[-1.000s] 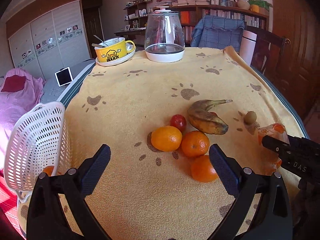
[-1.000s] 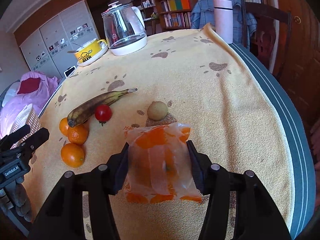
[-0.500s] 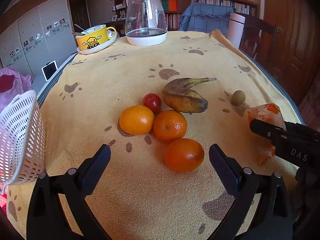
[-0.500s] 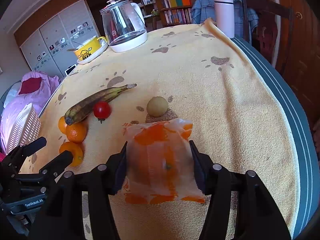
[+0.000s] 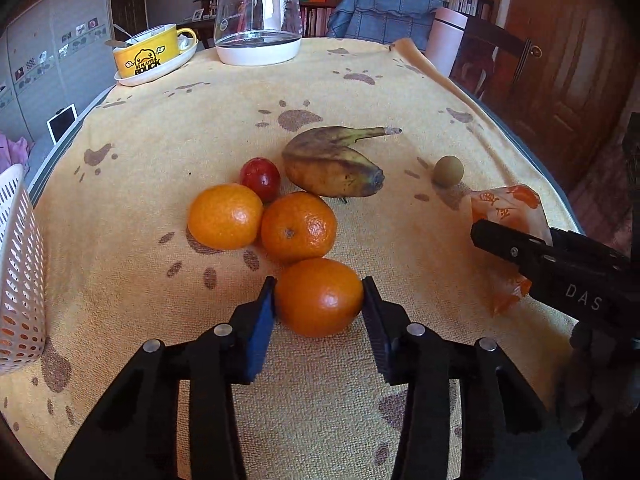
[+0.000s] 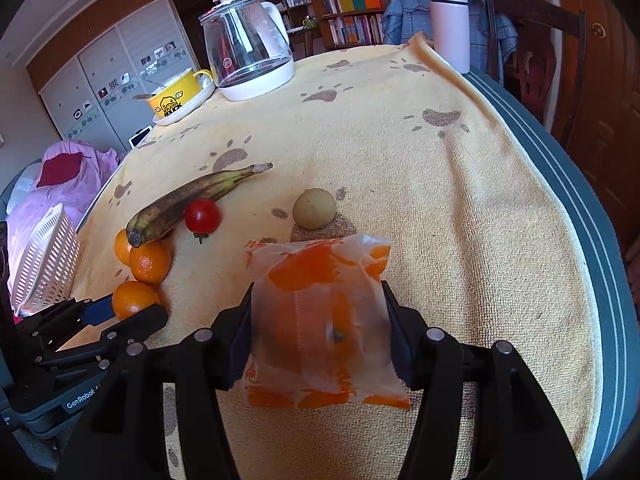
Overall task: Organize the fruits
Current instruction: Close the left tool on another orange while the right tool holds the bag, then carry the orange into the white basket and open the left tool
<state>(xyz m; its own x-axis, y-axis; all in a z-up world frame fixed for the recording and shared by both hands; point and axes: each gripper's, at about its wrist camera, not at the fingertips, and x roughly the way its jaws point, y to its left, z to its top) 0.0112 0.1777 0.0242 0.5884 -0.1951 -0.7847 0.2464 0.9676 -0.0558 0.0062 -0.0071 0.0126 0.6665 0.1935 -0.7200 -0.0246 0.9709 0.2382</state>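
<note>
we see two grippers, each clamped on fruit.
left gripper (image 5: pixel 319 300) pinches the nearest orange (image 5: pixel 319 297); right gripper (image 6: pixel 320 332) squeezes a bag (image 6: pixel 320 320), its contents blurred; the basket (image 5: pixel 18 272) is cut off at left.

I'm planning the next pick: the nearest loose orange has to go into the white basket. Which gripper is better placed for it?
Left. The left gripper already has its fingers on either side of that orange, and the basket is on its side. The right gripper is occupied, shut on the wrapped orange packet.
</note>
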